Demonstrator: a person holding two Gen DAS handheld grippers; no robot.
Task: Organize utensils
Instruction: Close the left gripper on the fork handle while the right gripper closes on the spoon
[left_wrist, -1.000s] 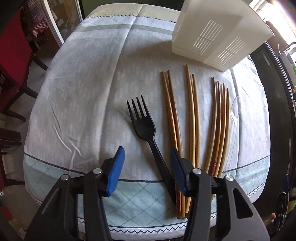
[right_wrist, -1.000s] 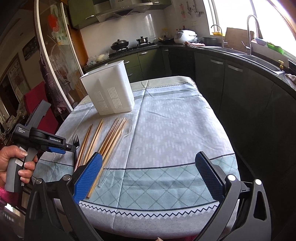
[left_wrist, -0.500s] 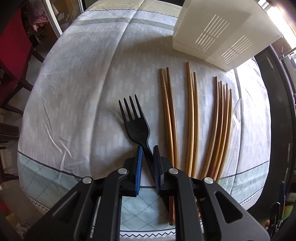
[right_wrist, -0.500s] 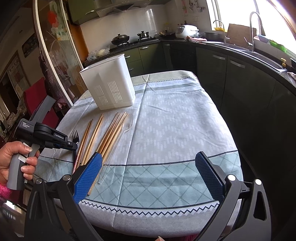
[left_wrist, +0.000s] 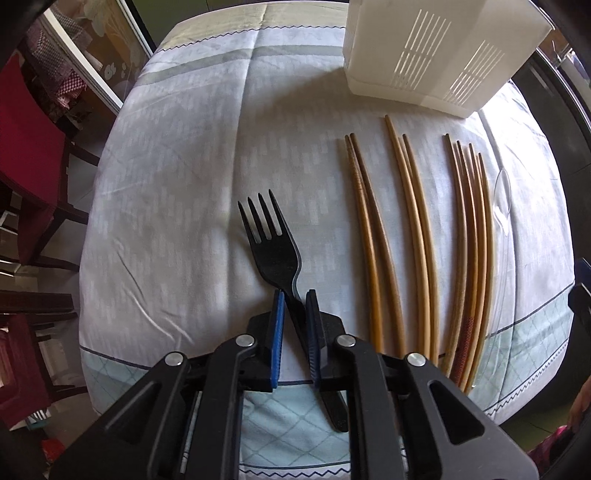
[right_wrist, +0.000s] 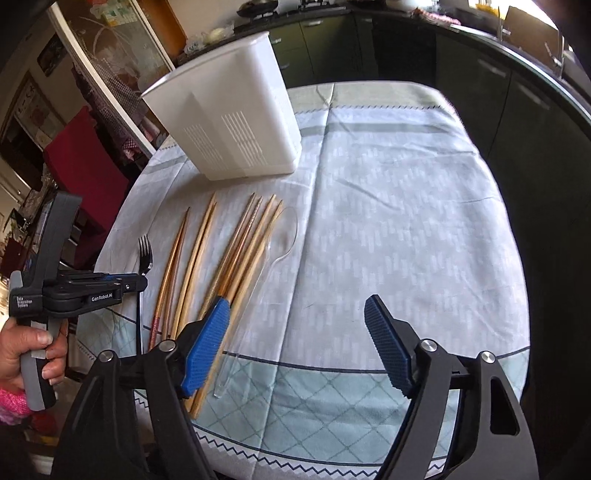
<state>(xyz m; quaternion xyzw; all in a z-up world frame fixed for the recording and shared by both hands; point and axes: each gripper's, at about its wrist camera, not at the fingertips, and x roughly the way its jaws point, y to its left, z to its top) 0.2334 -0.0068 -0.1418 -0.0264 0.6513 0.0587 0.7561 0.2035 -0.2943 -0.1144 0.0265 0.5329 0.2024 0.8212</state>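
Left wrist view: the left hand-held gripper (left_wrist: 294, 299), at lower centre of the frame, was clenched on the neck of a black fork (left_wrist: 273, 240), its blue pads (left_wrist: 277, 332) pressed against either side of the handle just below the fork's head. The tines pointed toward the top of the frame, and the handle end emerged beneath the gripper, over the patterned border of the tablecloth (left_wrist: 177, 177) that covered the desk. To the right of the fork lay three groups of wooden chopsticks (left_wrist: 417, 236), roughly parallel and well apart from the fork; a clear plastic spoon (left_wrist: 503, 206) lay just beside the rightmost group. A white slotted utensil holder (left_wrist: 428, 55) stood at upper right, beyond the chopstick tips. Right wrist view: the right hand-held gripper (right_wrist: 297, 343), at lower centre, was released, its jaws spread wide above the near edge of the desk and grasping nothing; its left pad appeared over the near ends of the chopsticks (right_wrist: 236, 254). The left hand-held gripper (right_wrist: 140, 282) appeared at centre left, held by a hand (right_wrist: 29, 350) and closed on the fork (right_wrist: 145, 254), whether lifted or resting could not be told. The spoon (right_wrist: 284, 243) lay to the right of the chopsticks, and the utensil holder (right_wrist: 229, 122) stood at upper left.
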